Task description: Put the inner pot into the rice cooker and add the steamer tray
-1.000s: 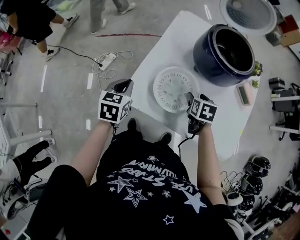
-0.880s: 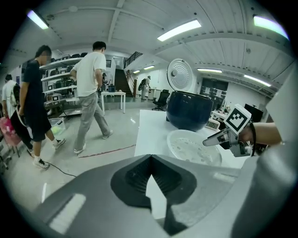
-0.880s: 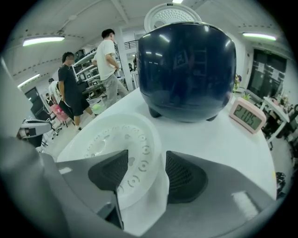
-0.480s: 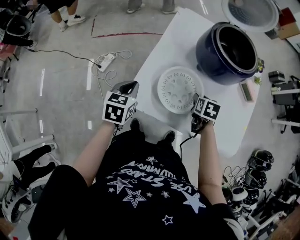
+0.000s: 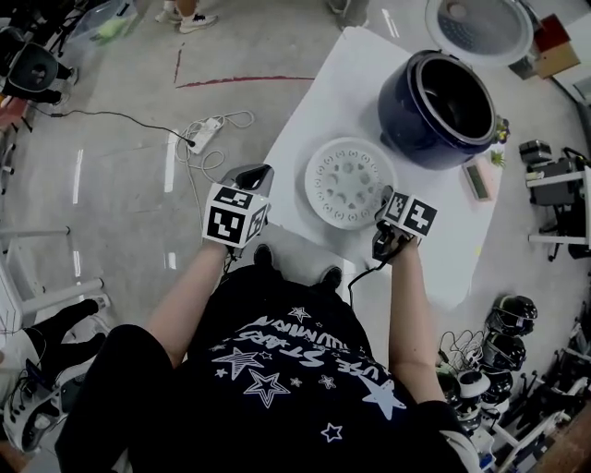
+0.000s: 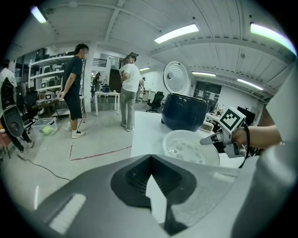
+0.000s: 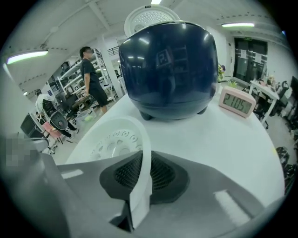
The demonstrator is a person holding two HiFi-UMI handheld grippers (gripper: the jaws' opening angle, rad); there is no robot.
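Steamer tray (image 5: 349, 180) lies empty on table (image 5: 351, 83), beside open rice cooker (image 5: 399, 113).

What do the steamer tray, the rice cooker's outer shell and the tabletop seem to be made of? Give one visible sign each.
Steamer tray: likely white plastic, slightly translucent; thin moulded rim, punched holes.
Rice cooker shell: glossy dark blue, plastic or painted metal; sharp light reflections across it.
Tabletop: white and matte; the material cannot be told.

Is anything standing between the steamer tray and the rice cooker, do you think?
Nothing visible: bare table lies between the steamer tray, held by the right gripper, and the rice cooker, whose lid is up.
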